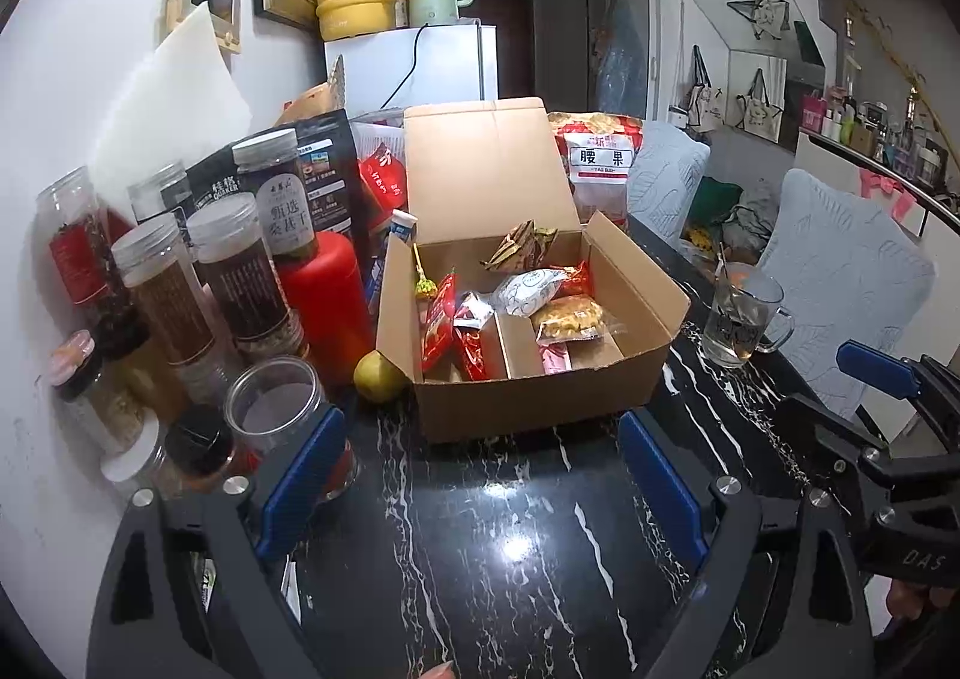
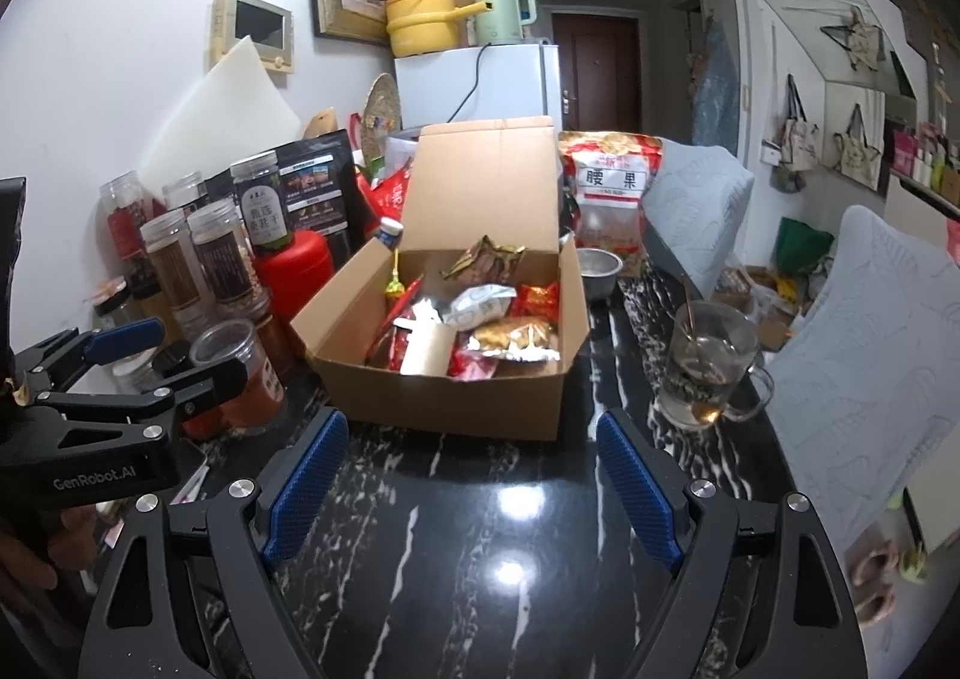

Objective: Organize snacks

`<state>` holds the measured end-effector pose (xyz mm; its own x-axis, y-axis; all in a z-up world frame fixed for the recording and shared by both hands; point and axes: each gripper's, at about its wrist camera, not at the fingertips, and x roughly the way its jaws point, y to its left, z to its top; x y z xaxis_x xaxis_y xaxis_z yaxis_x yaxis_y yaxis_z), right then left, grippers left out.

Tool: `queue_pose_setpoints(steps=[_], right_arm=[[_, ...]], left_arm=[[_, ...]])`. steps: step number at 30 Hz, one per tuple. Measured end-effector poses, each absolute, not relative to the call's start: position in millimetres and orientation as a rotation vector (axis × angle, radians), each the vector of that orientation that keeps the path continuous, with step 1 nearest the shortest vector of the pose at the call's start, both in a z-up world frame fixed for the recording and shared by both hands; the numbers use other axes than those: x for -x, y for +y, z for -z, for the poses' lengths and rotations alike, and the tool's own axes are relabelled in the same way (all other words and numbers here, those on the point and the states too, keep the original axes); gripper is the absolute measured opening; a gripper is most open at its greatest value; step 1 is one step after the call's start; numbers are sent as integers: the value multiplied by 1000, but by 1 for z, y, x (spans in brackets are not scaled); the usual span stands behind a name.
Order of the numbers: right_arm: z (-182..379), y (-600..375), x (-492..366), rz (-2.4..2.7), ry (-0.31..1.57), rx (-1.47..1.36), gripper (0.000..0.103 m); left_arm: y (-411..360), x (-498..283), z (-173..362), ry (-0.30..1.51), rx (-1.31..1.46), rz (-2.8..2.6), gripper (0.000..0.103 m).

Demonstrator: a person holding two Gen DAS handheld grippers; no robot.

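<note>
An open cardboard box (image 1: pixel 540 397) stands on the black marble table, its lid up; it also shows in the right wrist view (image 2: pixel 444 397). Inside lie several snack packets: red ones (image 1: pixel 437 328), a white one (image 1: pixel 528 292), a golden one (image 1: pixel 570 319) and a lollipop (image 1: pixel 425 286). A cardboard divider (image 2: pixel 427 350) stands in it. My left gripper (image 1: pixel 480 484) is open and empty, in front of the box. My right gripper (image 2: pixel 474 490) is open and empty, also in front of the box. Each gripper shows in the other's view, the right (image 1: pixel 888 397) and the left (image 2: pixel 144 355).
Several jars (image 1: pixel 240 271), a red canister (image 1: pixel 327 307) and an open clear jar (image 1: pixel 279 400) crowd the left side. A lemon (image 1: pixel 378 377) lies by the box. A glass mug (image 2: pixel 708 364) stands right; a metal bowl (image 2: pixel 597 271) and a cashew bag (image 2: pixel 612 187) stand behind.
</note>
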<state>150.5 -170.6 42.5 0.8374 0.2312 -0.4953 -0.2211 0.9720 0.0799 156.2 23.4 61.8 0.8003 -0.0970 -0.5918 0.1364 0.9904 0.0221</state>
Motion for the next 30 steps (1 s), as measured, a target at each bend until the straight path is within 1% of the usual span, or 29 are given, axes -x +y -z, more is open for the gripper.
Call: queue_pose_setpoints(steps=[30], right_arm=[[-48,-170,-145,-238,516,-9,86]], left_arm=[[20,-154,-61,649,-64,160,93]])
